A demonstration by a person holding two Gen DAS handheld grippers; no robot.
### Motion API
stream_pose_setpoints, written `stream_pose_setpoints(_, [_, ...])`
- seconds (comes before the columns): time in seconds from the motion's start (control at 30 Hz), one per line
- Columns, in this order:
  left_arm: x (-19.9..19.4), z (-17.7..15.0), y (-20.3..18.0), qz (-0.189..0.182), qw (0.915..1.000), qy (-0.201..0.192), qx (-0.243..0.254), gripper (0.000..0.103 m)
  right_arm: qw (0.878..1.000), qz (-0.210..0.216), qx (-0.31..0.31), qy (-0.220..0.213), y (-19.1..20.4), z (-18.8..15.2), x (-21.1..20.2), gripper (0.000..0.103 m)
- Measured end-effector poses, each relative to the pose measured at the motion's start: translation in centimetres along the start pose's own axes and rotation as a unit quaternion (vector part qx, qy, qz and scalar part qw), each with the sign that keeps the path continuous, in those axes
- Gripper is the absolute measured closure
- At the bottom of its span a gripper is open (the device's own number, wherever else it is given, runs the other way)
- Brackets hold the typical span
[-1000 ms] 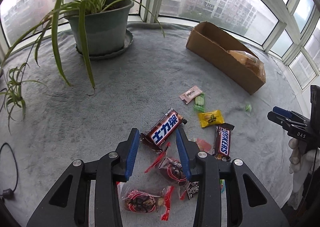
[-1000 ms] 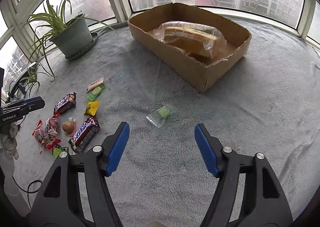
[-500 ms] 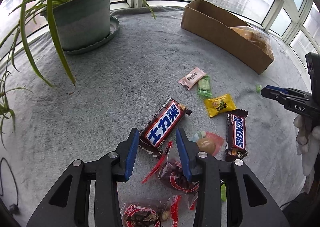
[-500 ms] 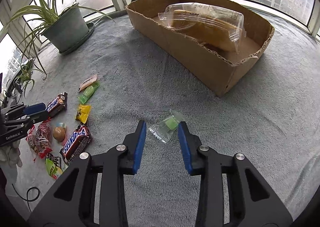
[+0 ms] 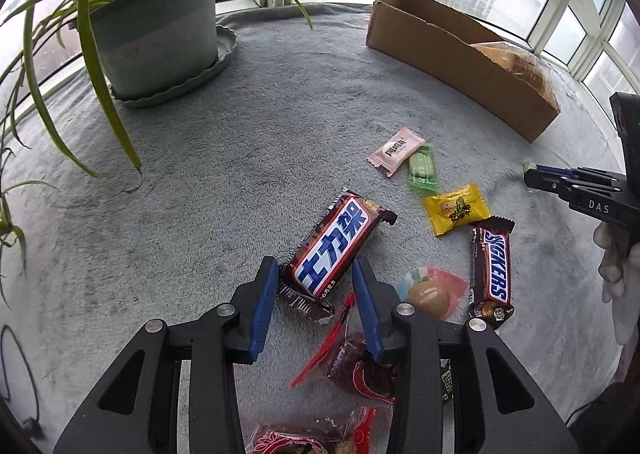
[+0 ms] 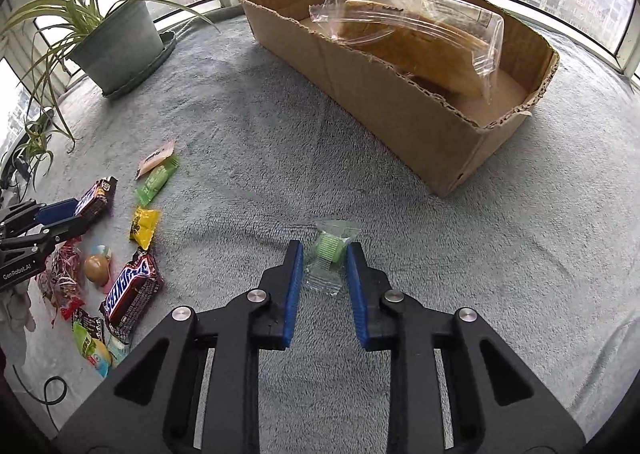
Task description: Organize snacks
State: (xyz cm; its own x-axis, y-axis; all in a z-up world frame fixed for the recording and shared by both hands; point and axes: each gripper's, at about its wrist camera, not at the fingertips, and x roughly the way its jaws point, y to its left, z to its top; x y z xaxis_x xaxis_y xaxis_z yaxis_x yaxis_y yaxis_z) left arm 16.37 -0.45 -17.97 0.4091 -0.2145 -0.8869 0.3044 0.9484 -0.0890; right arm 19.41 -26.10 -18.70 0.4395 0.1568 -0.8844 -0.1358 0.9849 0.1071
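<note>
right gripper (image 6: 322,260) fingers just closed around green candy (image 6: 329,250), contact unclear

Right fingers (image 6: 294,274) now around green candy (image 6: 329,250)

The left claw (image 5: 314,274) points steeply downward, its blue-padded fingers (image 5: 262,308) parted only narrowly and standing low over the grey surface (image 5: 224,189). The right claw (image 6: 323,258) tilts down just as steeply; its jaws have just been closing, and its pads (image 6: 291,294) now pinch a small clear packet (image 6: 329,256). A pale-gloved hand (image 5: 618,274) holds the right claw's grip.
</note>
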Motion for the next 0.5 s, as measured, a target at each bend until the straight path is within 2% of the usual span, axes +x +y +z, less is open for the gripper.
stream_pose_setpoints(0.17, [0.2,0.3,-0.1,0.003,1.0,-0.001,0.008,0.063,1.0,0.0,-0.003,0.001,0.0,0.0,0.0,0.08])
stream_pose_setpoints(0.3, [0.2,0.6,-0.5,0.006,0.9997,-0.005,0.021,0.052,1.0,0.0,-0.003,0.0,0.0,0.0,0.0,0.08])
stream_pose_setpoints(0.5, [1.1,1.1,-0.7,0.004,0.9995,0.003,0.03,0.052,1.0,0.0,-0.005,0.001,0.1,-0.1,0.0,0.08])
